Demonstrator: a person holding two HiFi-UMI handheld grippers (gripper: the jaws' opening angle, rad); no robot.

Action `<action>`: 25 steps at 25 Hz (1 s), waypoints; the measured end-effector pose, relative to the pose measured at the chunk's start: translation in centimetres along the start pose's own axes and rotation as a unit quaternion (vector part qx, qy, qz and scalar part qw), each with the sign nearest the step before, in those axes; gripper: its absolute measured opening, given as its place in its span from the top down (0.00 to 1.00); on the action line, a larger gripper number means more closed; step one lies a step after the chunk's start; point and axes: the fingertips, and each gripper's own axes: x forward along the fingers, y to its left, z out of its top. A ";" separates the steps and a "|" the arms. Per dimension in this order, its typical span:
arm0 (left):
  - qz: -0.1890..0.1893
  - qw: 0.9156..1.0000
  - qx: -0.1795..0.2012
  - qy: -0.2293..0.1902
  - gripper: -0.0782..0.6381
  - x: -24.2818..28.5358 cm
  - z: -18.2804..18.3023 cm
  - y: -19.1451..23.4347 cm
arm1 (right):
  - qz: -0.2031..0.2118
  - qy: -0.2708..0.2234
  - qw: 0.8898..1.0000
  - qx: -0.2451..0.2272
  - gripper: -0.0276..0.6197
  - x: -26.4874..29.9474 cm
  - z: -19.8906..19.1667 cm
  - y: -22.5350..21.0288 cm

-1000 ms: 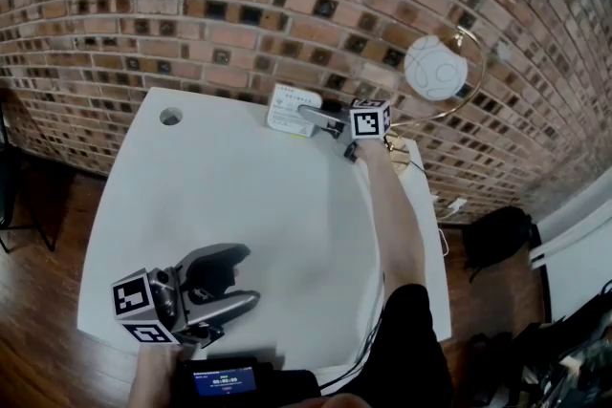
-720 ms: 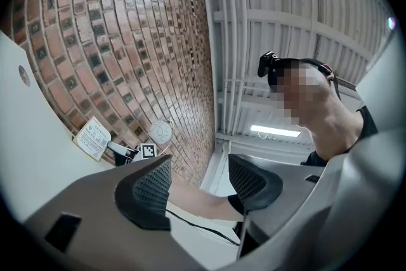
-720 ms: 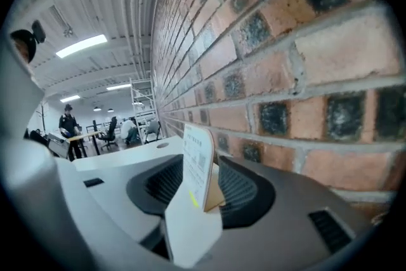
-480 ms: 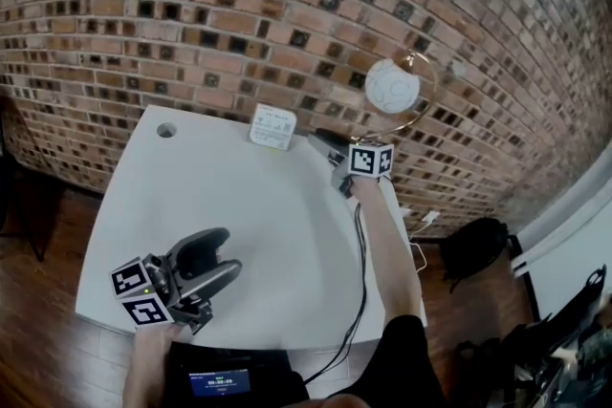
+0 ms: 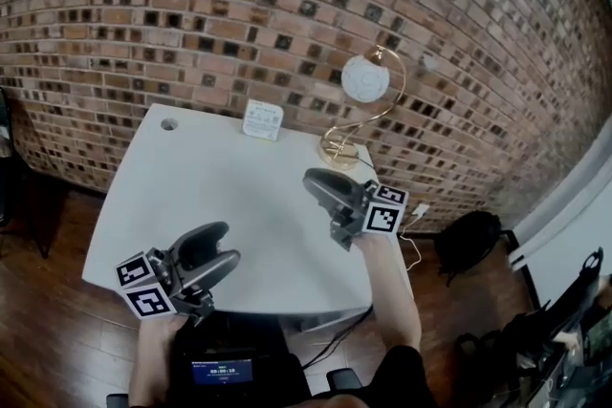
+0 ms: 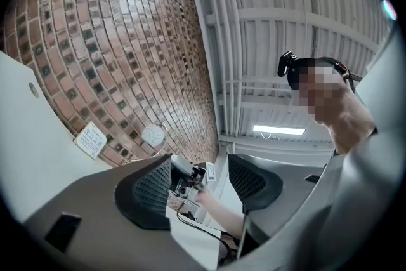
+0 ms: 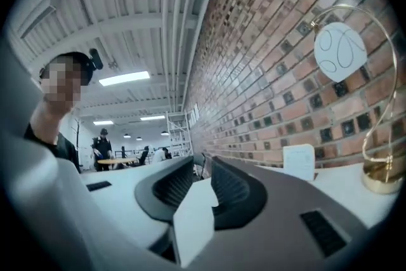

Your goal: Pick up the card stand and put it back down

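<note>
The card stand (image 5: 260,119), a small white upright card, rests at the back of the white table (image 5: 191,186) against the brick wall; it also shows small in the left gripper view (image 6: 92,139) and the right gripper view (image 7: 298,162). My right gripper (image 5: 310,179) hovers over the table's near right part, well short of the stand. Its jaws are closing, a narrow gap still shows and nothing is between them (image 7: 202,169). My left gripper (image 5: 228,246) is at the near left edge, jaws wide open and empty (image 6: 200,162).
A gold lamp (image 5: 339,151) with a white globe (image 5: 365,78) stands right of the card stand. There is a round cable hole (image 5: 169,123) at the table's back left. A black device with a screen (image 5: 222,370) is below the near edge, and a black bag (image 5: 469,239) lies on the floor at right.
My right gripper has drawn back from the card stand to the near right of the table, and its jaws have narrowed. The stand stays at the wall. The left gripper has barely moved.
</note>
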 end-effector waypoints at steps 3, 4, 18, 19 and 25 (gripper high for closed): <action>0.000 1.000 0.009 0.005 0.51 -0.4 -0.4 -1.9 | 0.031 -0.058 0.998 0.020 0.79 -1.7 0.0 6.1; 0.001 1.000 0.012 0.009 0.51 -0.6 -0.6 -2.5 | 0.040 -0.077 0.996 0.026 0.79 -2.2 -0.3 8.1; 0.001 0.998 0.037 0.049 0.51 -2.1 -4.0 -12.4 | 0.049 -0.170 0.984 0.001 0.79 -6.8 -3.0 25.2; -0.002 0.998 0.038 0.050 0.51 -2.0 -4.0 -13.0 | 0.049 -0.170 0.984 0.000 0.79 -7.0 -3.1 25.7; -0.013 0.997 0.042 0.062 0.51 -1.9 -5.9 -16.3 | 0.037 -0.156 0.987 -0.019 0.79 -8.7 -3.8 29.0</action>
